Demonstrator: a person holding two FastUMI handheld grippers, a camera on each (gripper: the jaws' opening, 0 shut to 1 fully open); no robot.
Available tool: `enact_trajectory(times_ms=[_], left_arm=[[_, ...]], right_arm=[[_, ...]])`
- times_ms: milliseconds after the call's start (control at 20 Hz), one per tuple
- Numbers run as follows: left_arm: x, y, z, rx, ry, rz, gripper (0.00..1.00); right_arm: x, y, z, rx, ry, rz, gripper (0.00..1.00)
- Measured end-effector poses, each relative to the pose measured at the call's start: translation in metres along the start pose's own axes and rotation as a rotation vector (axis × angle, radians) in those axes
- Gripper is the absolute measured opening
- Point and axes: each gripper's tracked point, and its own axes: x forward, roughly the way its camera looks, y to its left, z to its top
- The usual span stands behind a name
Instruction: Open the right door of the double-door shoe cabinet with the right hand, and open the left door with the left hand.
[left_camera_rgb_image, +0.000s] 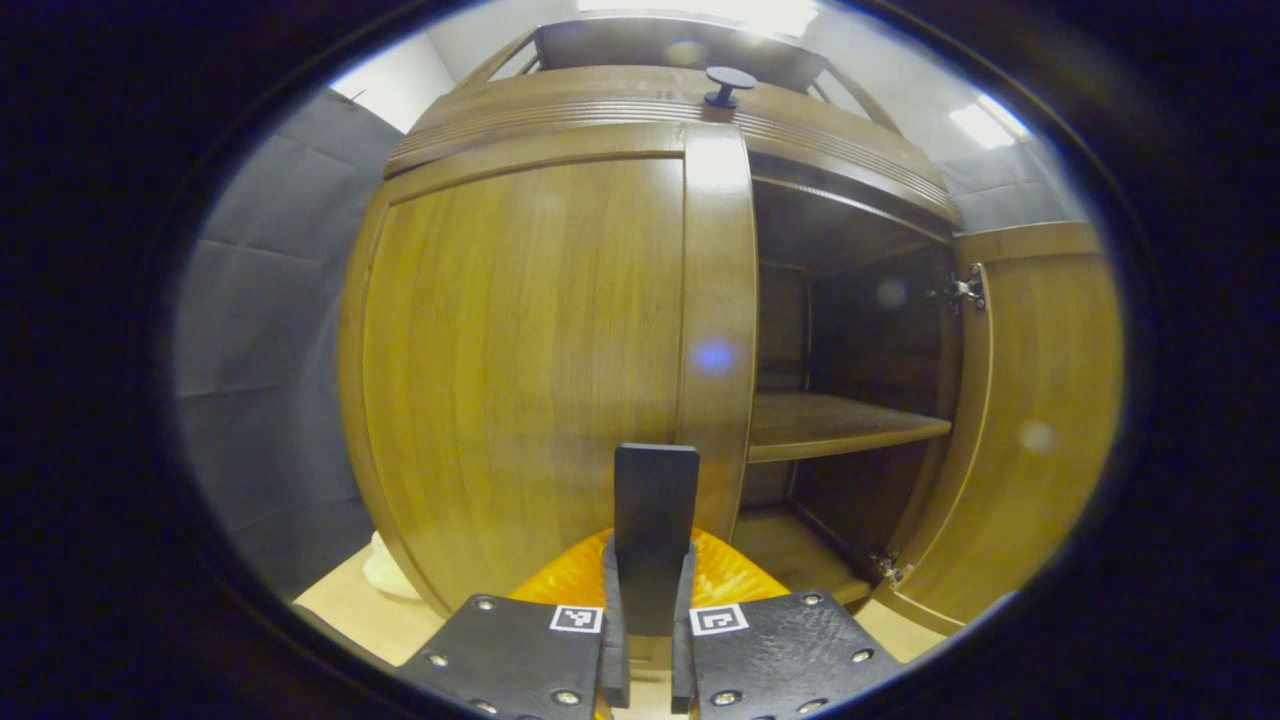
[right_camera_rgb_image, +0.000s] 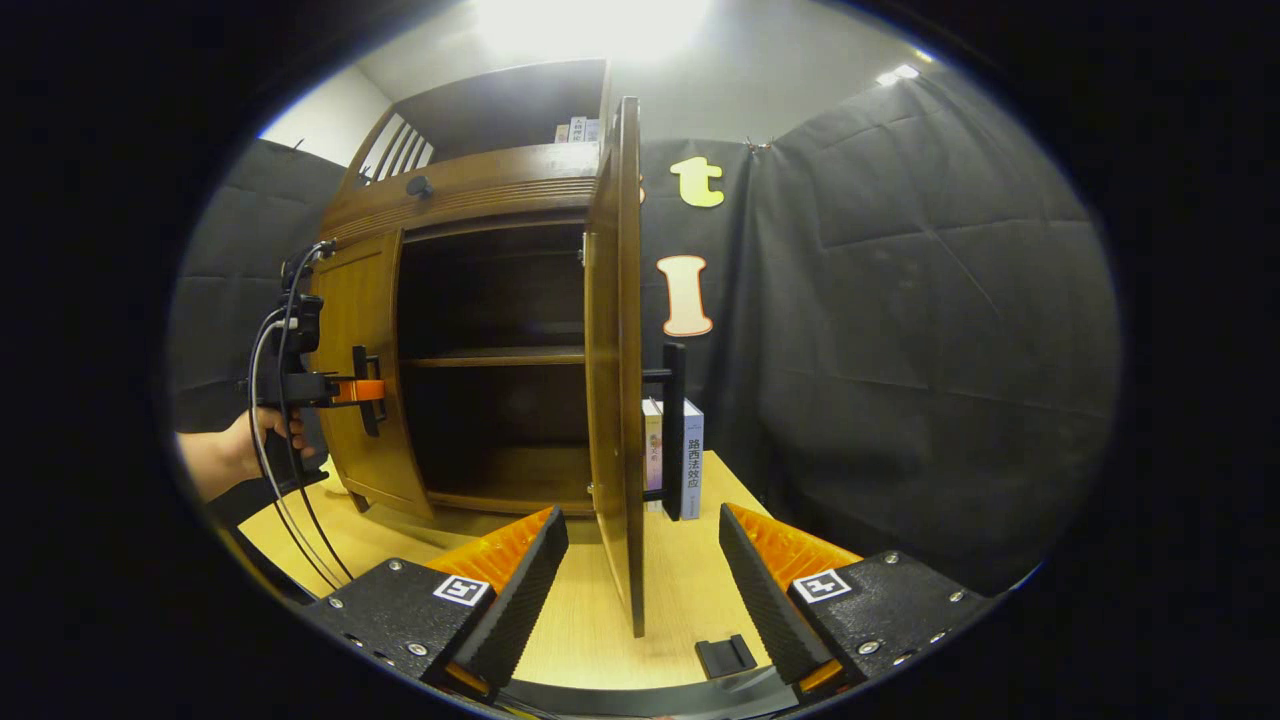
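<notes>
Left gripper view: left gripper (left_camera_rgb_image: 652, 560) clenched on the left door's handle (left_camera_rgb_image: 655, 500), dark vertical bar pinched between both fingers. Left door (left_camera_rgb_image: 520, 370) shut, flush w/ cabinet front. Right door (left_camera_rgb_image: 1035, 420) swung wide open at far right, 2 hinges visible on its inner edge. Cabinet interior dark, 1 shelf (left_camera_rgb_image: 840, 425) across the middle. Small dark knob (left_camera_rgb_image: 728, 85) on cabinet top.

Right gripper view: right gripper (right_camera_rgb_image: 640, 570) released, fingers spread wide, gripping nothing. Open right door (right_camera_rgb_image: 615, 350) seen edge-on, lower edge standing between the 2 fingers w/o touching either. Right door's handle (right_camera_rgb_image: 675, 430), dark vertical bar, on the door's outer face, apart from both fingers. Books (right_camera_rgb_image: 680, 460) upright on the table (right_camera_rgb_image: 580, 620) just behind that handle. Small dark block (right_camera_rgb_image: 726, 655) on table near the right finger. Shoe cabinet (right_camera_rgb_image: 470, 190) on table; at its left door, the other gripper (right_camera_rgb_image: 345, 390) on the handle, held by a hand (right_camera_rgb_image: 265, 435), cables hanging down.
</notes>
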Motion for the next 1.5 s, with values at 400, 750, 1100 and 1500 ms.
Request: enact_trajectory(times_ms=[400, 750, 1100, 1500], left_arm=[[-0.006, 0.004, 0.013, -0.013, -0.001, -0.009, 0.21], [-0.01, 0.008, 0.022, -0.018, -0.001, 0.0, 0.21], [-0.003, -0.006, 0.001, 0.001, -0.01, 0.028, 0.16], [-0.006, -0.001, -0.003, -0.017, -0.037, 0.067, 0.2]], right_arm=[[0.002, 0.021, 0.006, -0.012, -0.017, 0.052, 0.94], [-0.001, 0.066, 0.01, -0.029, -0.028, 0.115, 0.94], [-0.001, 0.12, 0.015, -0.057, -0.038, 0.201, 0.94], [-0.006, 0.177, 0.013, -0.077, -0.043, 0.271, 0.94]])
